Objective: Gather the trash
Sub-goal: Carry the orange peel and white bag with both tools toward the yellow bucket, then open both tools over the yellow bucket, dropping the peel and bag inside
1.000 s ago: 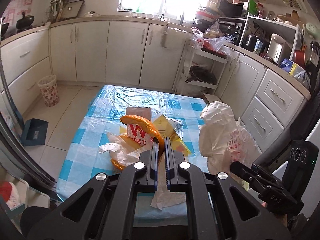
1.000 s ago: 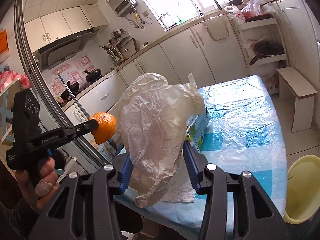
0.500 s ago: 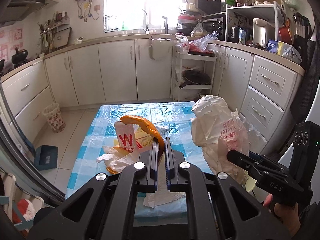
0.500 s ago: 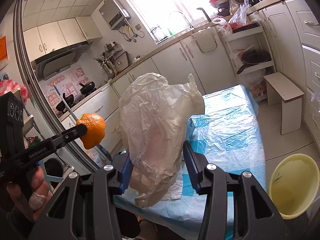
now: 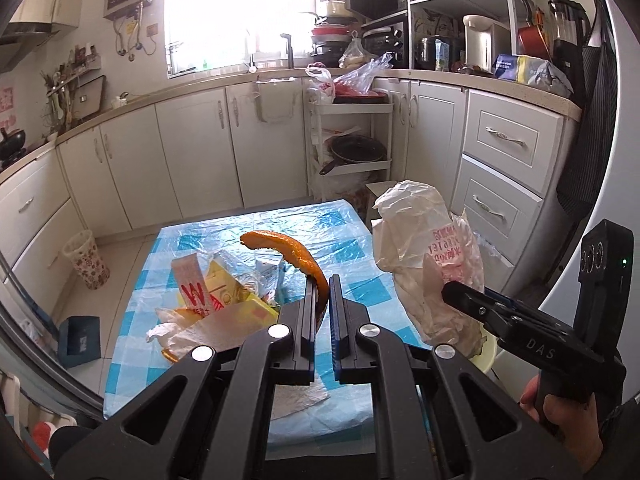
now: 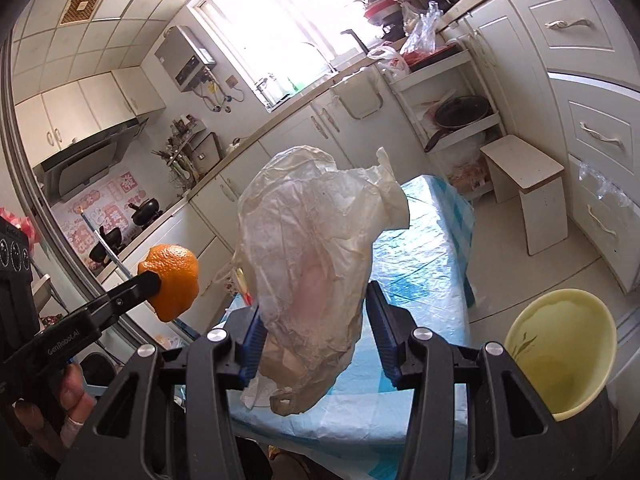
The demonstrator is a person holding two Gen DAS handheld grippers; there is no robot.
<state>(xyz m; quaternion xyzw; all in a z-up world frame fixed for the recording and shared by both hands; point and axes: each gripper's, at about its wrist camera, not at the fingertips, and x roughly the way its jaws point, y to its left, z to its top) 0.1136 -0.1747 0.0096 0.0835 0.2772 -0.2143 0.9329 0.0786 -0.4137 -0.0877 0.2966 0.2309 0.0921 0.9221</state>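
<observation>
Left tongs (image 5: 322, 292) clamp orange peel (image 5: 288, 250); right tongs (image 6: 312, 320) clamp the crumpled bag (image 6: 316, 248), both lifted clear for the yellow bin (image 6: 560, 352) lower right.

peel (image 5: 294, 254): orange rind, pitted, dull sheen
bag (image 6: 316, 264): thin plastic, crinkled, semi-clear, whitish
table cover (image 5: 224, 236): glossy plastic film, blue/white check, wrinkled
bin (image 6: 560, 350), right of table: smooth pale-yellow plastic
grippers: matt black plastic, blue pads
</observation>
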